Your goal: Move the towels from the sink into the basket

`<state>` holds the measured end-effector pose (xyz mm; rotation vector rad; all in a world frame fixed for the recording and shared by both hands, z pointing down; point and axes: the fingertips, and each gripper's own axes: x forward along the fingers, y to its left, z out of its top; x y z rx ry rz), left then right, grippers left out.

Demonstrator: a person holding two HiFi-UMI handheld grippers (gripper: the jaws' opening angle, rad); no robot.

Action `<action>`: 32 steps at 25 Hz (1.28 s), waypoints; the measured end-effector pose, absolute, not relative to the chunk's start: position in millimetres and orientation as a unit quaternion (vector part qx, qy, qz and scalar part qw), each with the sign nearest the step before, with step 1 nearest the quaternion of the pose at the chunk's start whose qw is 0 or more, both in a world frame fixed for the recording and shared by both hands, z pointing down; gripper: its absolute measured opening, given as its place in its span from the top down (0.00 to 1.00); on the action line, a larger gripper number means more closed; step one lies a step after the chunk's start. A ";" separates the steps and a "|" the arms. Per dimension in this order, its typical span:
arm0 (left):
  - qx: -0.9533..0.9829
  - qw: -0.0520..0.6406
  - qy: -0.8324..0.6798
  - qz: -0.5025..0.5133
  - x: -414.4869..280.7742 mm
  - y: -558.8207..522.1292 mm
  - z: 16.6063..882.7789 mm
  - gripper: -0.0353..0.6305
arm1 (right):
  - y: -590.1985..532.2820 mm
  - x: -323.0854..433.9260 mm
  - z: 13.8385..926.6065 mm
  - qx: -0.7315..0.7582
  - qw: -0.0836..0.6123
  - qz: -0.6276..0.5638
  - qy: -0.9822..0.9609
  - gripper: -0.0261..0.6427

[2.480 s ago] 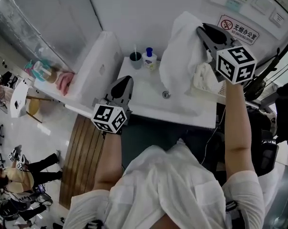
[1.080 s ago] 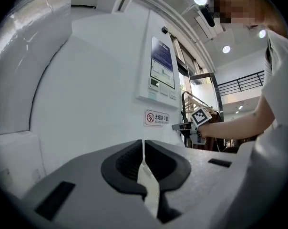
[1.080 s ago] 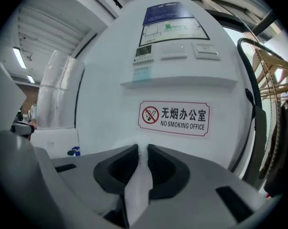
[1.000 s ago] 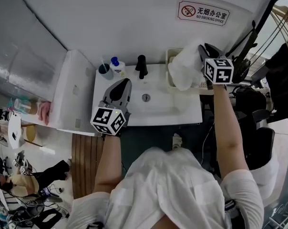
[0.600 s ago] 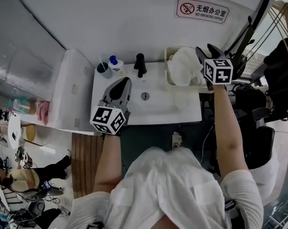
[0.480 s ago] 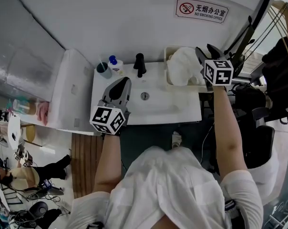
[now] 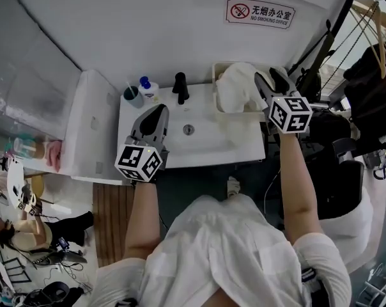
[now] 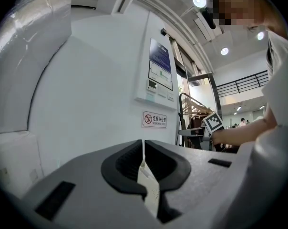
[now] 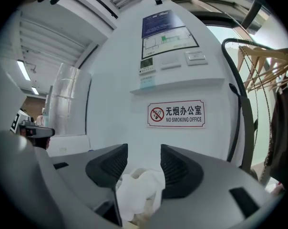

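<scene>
The wall sign [image 7: 260,12] reads "NO SMOKING OFFICE"; only the gripper views show the panel [image 9: 168,37] above it. The right gripper [image 7: 268,75] has just been opening, its jaws apart over the towel [image 7: 234,88] in the basket [image 7: 241,110] at the counter's [image 7: 244,152] right edge. The left gripper [image 7: 156,110] has its jaws together.

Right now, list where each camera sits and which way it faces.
Head view: on the person's head, facing steeply down at sink, basket and towel; left gripper, right gripper and forearms show.
Left gripper view: on that gripper, facing the wall along shut jaws; right gripper shows beyond.
Right gripper view: on that gripper, facing the wall; its jaws have just been opening, towel below, unpressed.
All three share the no-smoking sign.
</scene>
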<state>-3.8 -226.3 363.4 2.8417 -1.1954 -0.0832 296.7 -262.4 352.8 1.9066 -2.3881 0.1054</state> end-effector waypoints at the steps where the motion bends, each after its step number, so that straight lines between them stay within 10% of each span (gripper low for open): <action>1: 0.921 0.029 -0.388 -0.028 -5.6 -225.0 363.8 0.92 | -255.4 295.1 353.6 0.624 0.038 0.031 -0.780 0.62; 17: 0.904 0.038 -0.425 -0.032 -66.4 -184.6 381.7 0.91 | -111.2 267.3 395.3 0.641 0.003 -0.001 -0.768 0.92; 32: 0.888 0.032 -0.456 -0.044 -112.6 -151.7 376.7 0.92 | -61.4 291.3 382.4 0.682 0.005 -0.018 -0.731 0.92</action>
